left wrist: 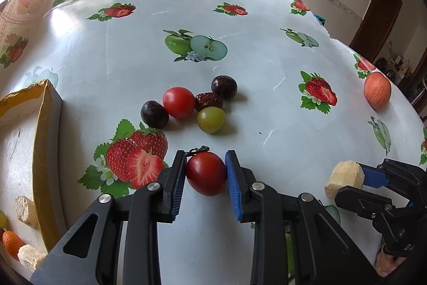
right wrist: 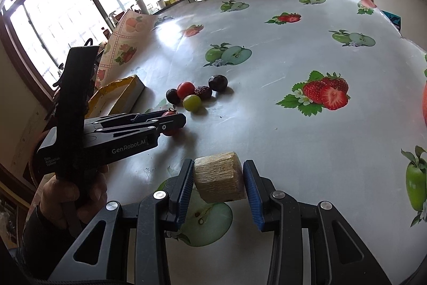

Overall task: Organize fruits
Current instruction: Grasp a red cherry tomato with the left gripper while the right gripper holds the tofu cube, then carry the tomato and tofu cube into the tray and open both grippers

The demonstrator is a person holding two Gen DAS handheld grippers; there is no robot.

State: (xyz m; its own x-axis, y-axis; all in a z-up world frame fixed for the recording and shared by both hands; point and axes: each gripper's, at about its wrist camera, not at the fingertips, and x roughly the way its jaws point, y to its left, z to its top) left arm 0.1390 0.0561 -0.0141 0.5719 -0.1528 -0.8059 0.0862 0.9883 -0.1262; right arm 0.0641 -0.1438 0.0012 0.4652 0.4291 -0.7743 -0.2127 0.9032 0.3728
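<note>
My left gripper (left wrist: 205, 162) is shut on a dark red cherry tomato (left wrist: 206, 172) with a stem, just above the table; it also shows in the right wrist view (right wrist: 170, 124). My right gripper (right wrist: 217, 172) is shut on a pale sugarcane chunk (right wrist: 218, 179), seen also in the left wrist view (left wrist: 344, 178). Beyond lie a red tomato (left wrist: 178, 102), two dark plums (left wrist: 154, 114) (left wrist: 224, 86), a red date (left wrist: 208, 101) and a green grape (left wrist: 210, 119). A yellow-rimmed box (left wrist: 42, 151) at the left holds cane pieces (left wrist: 26, 210), an orange fruit (left wrist: 12, 243) and a grape.
A peach-coloured apple (left wrist: 376, 90) sits near the table's right edge. The tablecloth (left wrist: 267, 71) has printed strawberries and apples. A folded patterned sheet (right wrist: 125, 42) stands at the far left. The table's far edge drops off to a room with doors.
</note>
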